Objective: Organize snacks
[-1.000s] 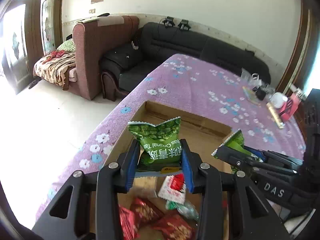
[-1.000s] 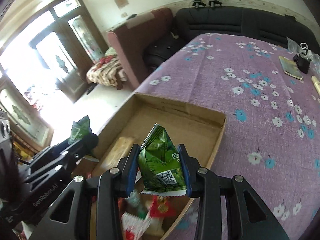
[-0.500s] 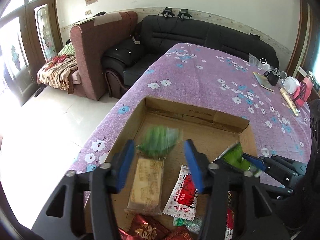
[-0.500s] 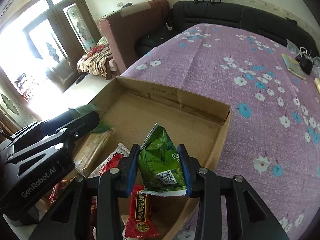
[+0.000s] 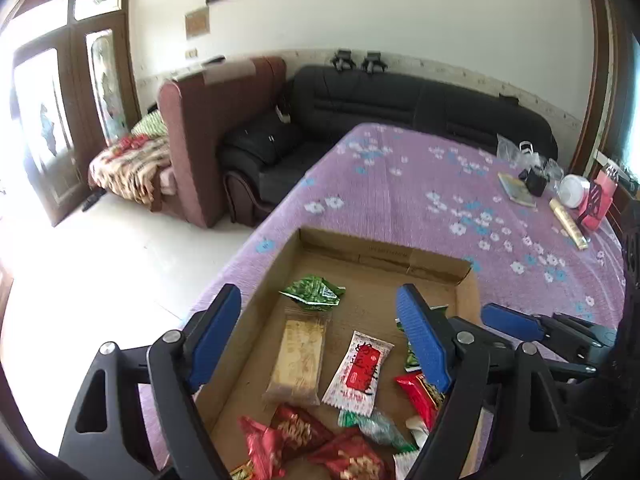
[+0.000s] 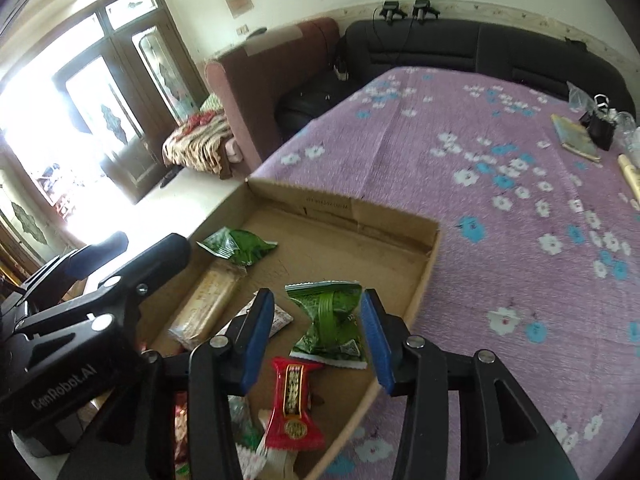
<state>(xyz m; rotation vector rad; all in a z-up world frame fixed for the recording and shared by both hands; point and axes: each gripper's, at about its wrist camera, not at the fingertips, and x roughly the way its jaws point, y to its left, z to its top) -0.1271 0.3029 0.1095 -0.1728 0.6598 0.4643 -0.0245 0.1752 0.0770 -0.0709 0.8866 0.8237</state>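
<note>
Left gripper (image 5: 318,322): jaws spread wide, just opened, nothing between the blue pads (image 5: 424,340). Right gripper (image 6: 320,336): jaws also just parted; a green packet (image 6: 330,326) lies between them, with a gap on each side, so neither pad presses it.

Count. One shallow cardboard box (image 5: 384,254) on a purple flowered cloth (image 5: 400,184). Two green packets: the one above, near the box's right wall, and a second green packet (image 5: 314,290) lying flat on the box floor toward the far left corner, ahead of the open left jaws and well clear of them. One tan bar (image 5: 300,354) in clear wrap just nearer than it, and one white-and-red sachet (image 5: 360,368) beside the bar. At least four red wrappers (image 5: 296,434) crowd the near end of the box; in the right wrist view one upright red wrapper (image 6: 294,400) lies just nearer than the green packet.

Obscured. The box's near edge is cut off by both frames and masked by the gripper bodies. A pale green wrapper (image 5: 374,428) and some white ones at the near end are partly covered, so their number cannot be fixed. Print on the packets is too small to read. Small items at the cloth's far right (image 5: 576,200) are blurred.
</note>
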